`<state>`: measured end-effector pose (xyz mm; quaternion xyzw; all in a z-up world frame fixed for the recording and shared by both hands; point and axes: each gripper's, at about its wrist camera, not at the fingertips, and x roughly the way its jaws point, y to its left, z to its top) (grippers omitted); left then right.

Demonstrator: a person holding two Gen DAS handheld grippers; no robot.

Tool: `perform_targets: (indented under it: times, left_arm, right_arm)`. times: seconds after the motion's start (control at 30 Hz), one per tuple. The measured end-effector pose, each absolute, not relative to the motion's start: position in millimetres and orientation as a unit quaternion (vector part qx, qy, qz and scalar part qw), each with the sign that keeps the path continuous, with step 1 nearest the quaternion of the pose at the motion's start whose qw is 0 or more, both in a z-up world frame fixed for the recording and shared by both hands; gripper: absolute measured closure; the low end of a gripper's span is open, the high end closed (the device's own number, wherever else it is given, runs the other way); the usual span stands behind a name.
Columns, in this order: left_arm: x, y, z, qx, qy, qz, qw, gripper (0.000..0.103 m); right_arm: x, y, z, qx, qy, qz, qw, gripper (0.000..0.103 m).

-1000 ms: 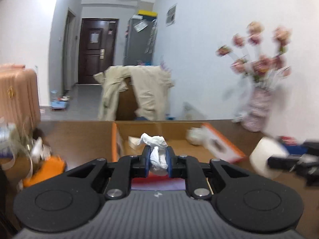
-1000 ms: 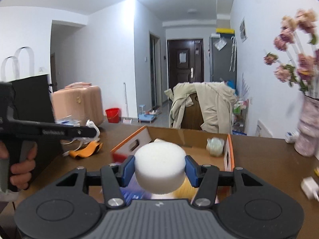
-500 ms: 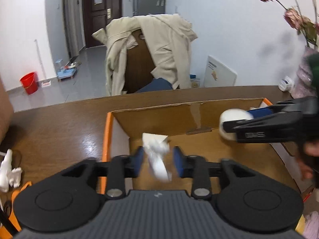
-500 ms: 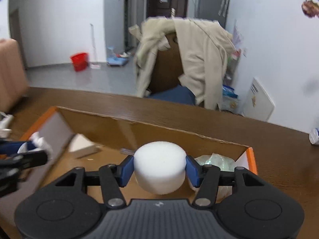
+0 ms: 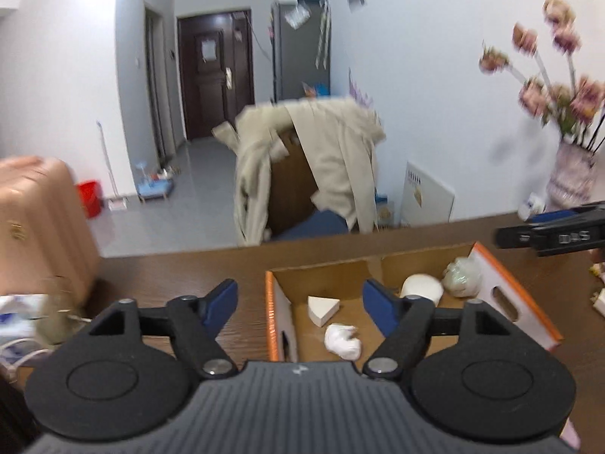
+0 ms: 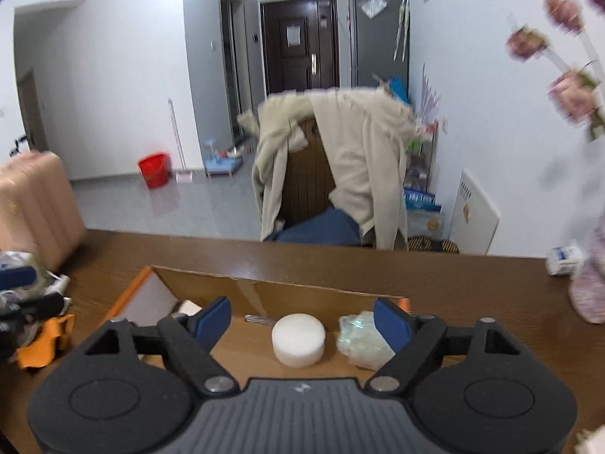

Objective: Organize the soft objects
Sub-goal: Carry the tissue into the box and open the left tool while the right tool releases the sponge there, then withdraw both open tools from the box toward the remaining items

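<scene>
Left wrist: box point(image 5: 522, 316) holds four soft objects point(image 5: 342, 340).

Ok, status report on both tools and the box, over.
Left tool open, empty. Right tool open, empty. White foam puck and crumpled tissue lie in cardboard box. Nothing obstructing.

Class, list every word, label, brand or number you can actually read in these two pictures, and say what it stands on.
"DAS": white letters on the side of the right gripper, read with some doubt because of blur.
Paper on the dark door: too small to read.
White board against the wall: print blurred, unreadable.
Small packet on the table: unreadable.
</scene>
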<state>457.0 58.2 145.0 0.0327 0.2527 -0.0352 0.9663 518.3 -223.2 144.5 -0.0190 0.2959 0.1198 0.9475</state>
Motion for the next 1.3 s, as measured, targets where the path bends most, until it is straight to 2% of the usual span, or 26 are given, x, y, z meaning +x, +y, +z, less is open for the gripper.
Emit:
perform_targets:
  times: [0.03,0.1,0.17,0.3,0.4,0.63,0.77,1.0,1.3]
  left_arm:
    - [438,60,154,0.035,0.241,-0.031,0.969,0.027]
    - [399,60,168,0.037,0.213,-0.029,0.976,0.019]
    - [361,58,179,0.038,0.189,-0.025,0.981,0.018]
    - [285,52,187,0.04,0.154,-0.032,0.987,0.005]
    - [234,52,178,0.033,0.134,-0.032,0.99,0.001]
    - [142,41,125,0.067,0.099,-0.021,0.993,0.0]
    - [109,40,100,0.069,0.099,-0.024,0.992,0.0]
    - [92,42,57,0.022,0.136,-0.025,0.99,0.0]
    - [114,44,32,-0.014,0.177,-0.054,0.983,0.0]
  right_arm:
    - [498,-231,153,-0.018,0.285,0.119,0.951,0.018]
    - [455,-244,166,-0.019,0.263,0.124,0.957,0.013]
    - [416,-253,174,-0.02,0.249,0.129,0.96,0.013]
    - [329,-262,181,-0.035,0.215,0.165,0.962,0.012]
    - [265,-264,172,-0.054,0.183,0.19,0.963,0.005]
    - [151,-255,113,-0.111,0.114,0.172,0.972,0.0]
    - [116,-251,81,-0.107,0.12,0.161,0.974,0.0]
    - [100,-260,35,-0.007,0.151,0.157,0.976,0.0]
    - [110,-252,26,-0.003,0.17,0.159,0.973,0.0]
